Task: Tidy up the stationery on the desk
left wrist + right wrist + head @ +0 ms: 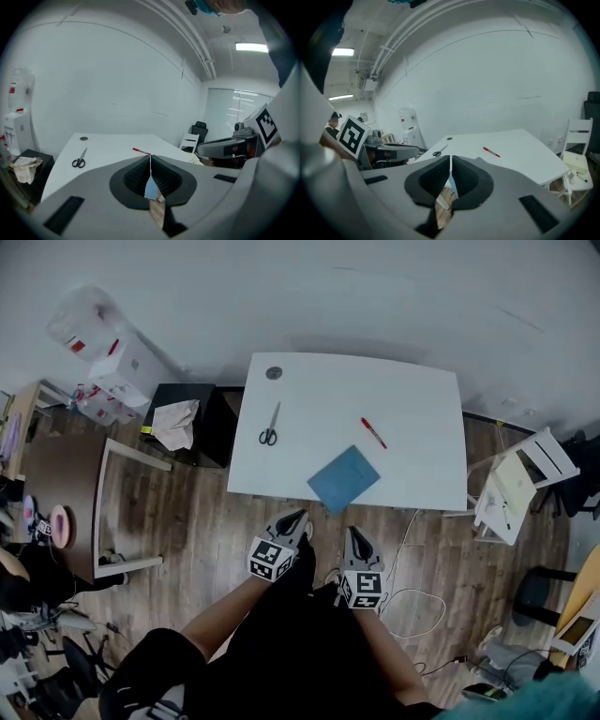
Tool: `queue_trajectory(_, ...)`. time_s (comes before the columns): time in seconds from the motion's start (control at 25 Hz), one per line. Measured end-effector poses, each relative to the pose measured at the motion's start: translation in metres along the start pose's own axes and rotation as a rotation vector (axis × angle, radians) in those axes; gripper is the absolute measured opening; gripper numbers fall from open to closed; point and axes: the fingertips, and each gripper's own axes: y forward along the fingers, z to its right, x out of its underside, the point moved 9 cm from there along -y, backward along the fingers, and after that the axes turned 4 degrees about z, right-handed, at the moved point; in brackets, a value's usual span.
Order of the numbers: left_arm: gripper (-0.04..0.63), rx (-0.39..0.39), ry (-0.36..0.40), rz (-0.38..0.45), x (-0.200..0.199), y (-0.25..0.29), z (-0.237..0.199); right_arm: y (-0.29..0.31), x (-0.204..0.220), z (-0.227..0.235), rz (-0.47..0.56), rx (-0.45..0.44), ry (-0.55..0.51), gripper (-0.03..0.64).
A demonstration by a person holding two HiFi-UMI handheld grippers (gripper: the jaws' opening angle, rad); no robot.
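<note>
Ahead of the left tool (298,517) and right tool (353,534), scissors (269,425), pen (373,433) and notebook (344,477) are spread on the counter (422,399); both tools are held closed, empty (probably since nothing is reached yet).

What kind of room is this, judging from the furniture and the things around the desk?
Most likely an office or workroom: a white desk with scissors, a red pen and a blue notebook, a water dispenser by the wall, and a black office chair.

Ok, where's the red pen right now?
Head view: the red pen lies right of centre on the white desk, with the blue notebook just below it and the scissors further left.
</note>
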Motion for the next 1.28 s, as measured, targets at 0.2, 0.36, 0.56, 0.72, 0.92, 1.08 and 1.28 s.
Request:
queue_trajectory(0.2, 0.015, 0.065, -0.067, -0.073, 0.008, 0.039, -0.042, 0.048, 0.009, 0.016, -0.05, 0.073, 0.117, 0.035)
queue_trajectory(0.36, 0.015, 0.121, -0.069, -0.138, 0.019, 0.063, -0.061, 0.078, 0.03, 0.028, -0.095, 0.124, 0.258, 0.035)
queue_trajectory(0.56, 0.015, 0.201, -0.048, -0.221, 0.032, 0.087, -0.08, 0.101, 0.067, 0.032, -0.166, 0.182, 0.415, 0.035)
queue_trajectory(0.72, 0.017, 0.253, -0.021, -0.28, 0.043, 0.107, -0.091, 0.114, 0.096, 0.037, -0.198, 0.236, 0.523, 0.035)
queue_trajectory(0.92, 0.037, 0.288, 0.007, -0.35, 0.056, 0.13, -0.102, 0.123, 0.123, 0.047, -0.231, 0.33, 0.648, 0.072)
queue_trajectory(1.08, 0.103, 0.314, 0.018, -0.424, 0.073, 0.143, -0.111, 0.127, 0.147, 0.049, -0.281, 0.35, 0.669, 0.132)
queue_trajectory(1.28, 0.155, 0.359, 0.038, -0.484, 0.089, 0.157, -0.114, 0.132, 0.167, 0.056, -0.24, 0.333, 0.775, 0.166)
